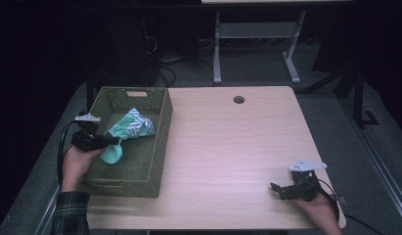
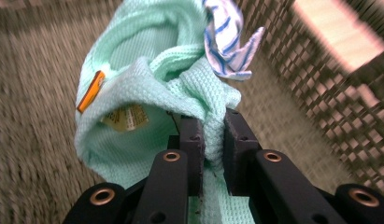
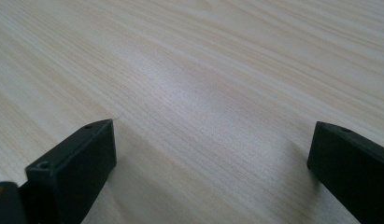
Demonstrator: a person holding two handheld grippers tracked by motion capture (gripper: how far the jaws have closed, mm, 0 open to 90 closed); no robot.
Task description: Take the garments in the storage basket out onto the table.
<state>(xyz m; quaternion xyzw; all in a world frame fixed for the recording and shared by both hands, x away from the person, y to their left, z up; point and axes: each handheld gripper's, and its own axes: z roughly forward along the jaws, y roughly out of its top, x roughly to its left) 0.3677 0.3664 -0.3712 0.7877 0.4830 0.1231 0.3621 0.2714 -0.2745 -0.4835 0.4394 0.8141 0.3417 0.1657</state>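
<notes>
Wooden bench [image 1: 228, 147] with basket [image 1: 159, 147] at left: left tongs [image 2: 213, 135] pinch a fold of soft, light green cloth [image 2: 147, 84] above it, likely best gripped at a bunched fold; right tongs [image 3: 213, 163] wide, empty.

Dark plaid sleeve [image 1: 70, 211], black cables [image 1: 60, 147]

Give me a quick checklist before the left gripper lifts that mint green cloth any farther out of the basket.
1. Left gripper pinched on the mint cloth: ok, fabric sits between both pads.
2. Striped cloth separate from it: not ok, it rides on the mint one.
3. Cloth clear of the basket wall: cannot tell.
4. Table has bare room beside the basket: ok.
5. Right gripper free: ok, jaws wide open over wood.
</notes>
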